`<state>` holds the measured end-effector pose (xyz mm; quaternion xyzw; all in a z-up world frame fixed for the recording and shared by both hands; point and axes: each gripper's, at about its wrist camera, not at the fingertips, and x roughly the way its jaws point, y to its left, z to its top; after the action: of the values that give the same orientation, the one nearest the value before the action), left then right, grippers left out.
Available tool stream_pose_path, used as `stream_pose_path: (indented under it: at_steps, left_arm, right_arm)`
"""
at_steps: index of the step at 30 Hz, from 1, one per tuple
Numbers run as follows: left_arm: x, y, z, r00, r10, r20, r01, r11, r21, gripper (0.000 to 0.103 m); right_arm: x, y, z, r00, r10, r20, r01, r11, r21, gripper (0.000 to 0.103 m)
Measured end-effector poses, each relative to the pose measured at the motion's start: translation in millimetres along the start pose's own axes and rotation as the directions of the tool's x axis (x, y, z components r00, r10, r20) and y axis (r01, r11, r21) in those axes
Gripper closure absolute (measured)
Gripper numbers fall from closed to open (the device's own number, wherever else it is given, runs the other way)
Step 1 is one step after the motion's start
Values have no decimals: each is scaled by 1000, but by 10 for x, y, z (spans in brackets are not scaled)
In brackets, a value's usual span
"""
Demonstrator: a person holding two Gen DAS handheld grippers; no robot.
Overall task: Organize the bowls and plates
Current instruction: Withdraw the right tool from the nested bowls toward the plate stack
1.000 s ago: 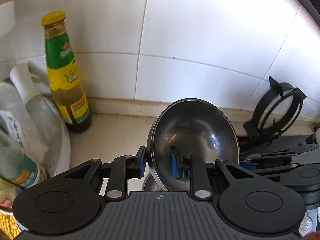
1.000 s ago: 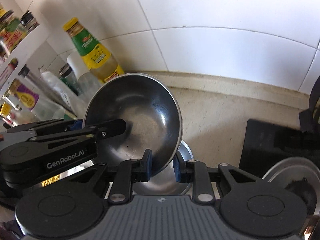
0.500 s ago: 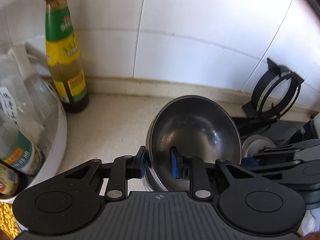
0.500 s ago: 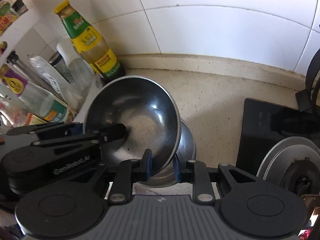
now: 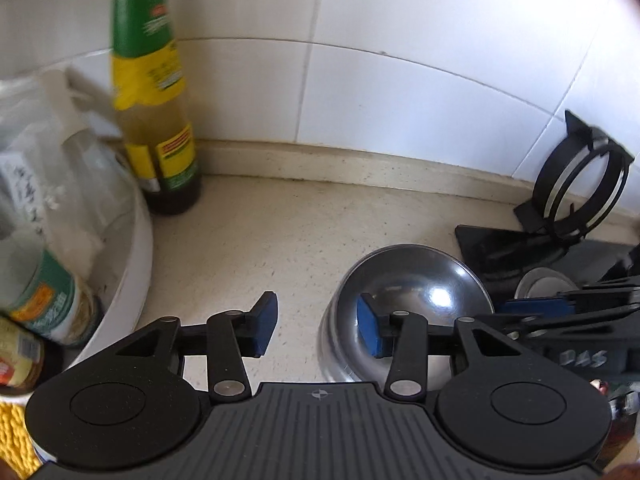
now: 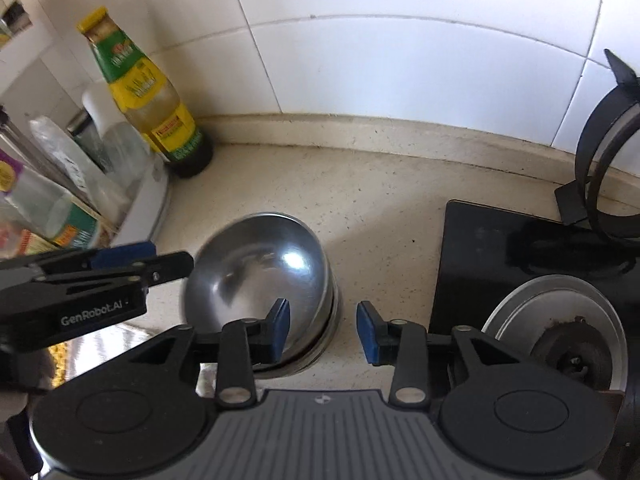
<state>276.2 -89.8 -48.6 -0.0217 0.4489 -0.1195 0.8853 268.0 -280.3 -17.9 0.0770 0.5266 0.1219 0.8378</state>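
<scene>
A steel bowl (image 5: 416,292) sits nested upright in a stack of steel bowls on the beige counter; it also shows in the right wrist view (image 6: 260,272). My left gripper (image 5: 316,330) is open, its right finger over the bowl's left rim, its left finger out over the counter. My right gripper (image 6: 324,330) is open, its left finger over the bowl's right rim, its right finger beside the stack. Neither holds anything.
A green-and-yellow sauce bottle (image 6: 148,100) stands at the back wall. A white tray of bottles (image 5: 132,256) is at the left. A black cooktop (image 6: 500,248) with a burner (image 6: 560,332) and a black ring stand (image 5: 576,184) is at the right.
Both grippers lowered the tilted bowl onto the stack, then opened and let it go. The bowl now rests level in the stack.
</scene>
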Motion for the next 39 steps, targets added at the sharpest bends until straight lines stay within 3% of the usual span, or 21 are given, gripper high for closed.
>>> stream_pose_path:
  at_steps: [5, 8, 13, 16, 19, 24, 29, 33, 36, 39]
  left_arm:
    - [-164, 97, -113, 999, -43, -1, 43, 999, -10, 50]
    - [-319, 149, -236, 995, -97, 17, 97, 995, -8, 44]
    - [-540, 132, -564, 988, -143, 55, 140, 988, 66, 33]
    - [-629, 143, -809, 979, -193, 62, 186, 977, 105, 31]
    - [-682, 125, -982, 979, -183, 88, 170, 976, 135, 30]
    - [-880, 92, -1174, 977, -186, 103, 165, 969, 182, 22]
    - [-996, -4, -1277, 990, -104, 100, 72, 955, 286, 19]
    - [-1113, -18, -1324, 988, -81, 134, 33, 946, 322, 19]
    - [-1178, 25, -1343, 983, -98, 156, 43, 945, 325, 19]
    - [-1186, 44, -1316, 979, -102, 176, 41, 946, 323, 18]
  right_arm:
    - [-238, 71, -101, 997, 54, 49, -54, 998, 9, 52]
    - [-359, 97, -205, 995, 75, 64, -76, 997, 15, 49]
    - [-541, 135, -426, 993, 84, 88, -88, 995, 43, 45]
    - [-686, 119, -619, 987, 106, 118, -116, 990, 82, 43]
    - [-735, 192, -884, 972, 155, 176, -176, 978, 111, 40]
    - [-592, 470, -1293, 925, 288, 249, -325, 938, 123, 36]
    - [-548, 589, -1588, 894, 326, 308, -373, 922, 105, 34]
    - [-541, 585, -1655, 882, 339, 328, -394, 911, 119, 30]
    - [-608, 536, -1660, 876, 344, 339, -402, 908, 117, 30]
    - [-704, 477, -1616, 887, 310, 341, -369, 921, 122, 30]
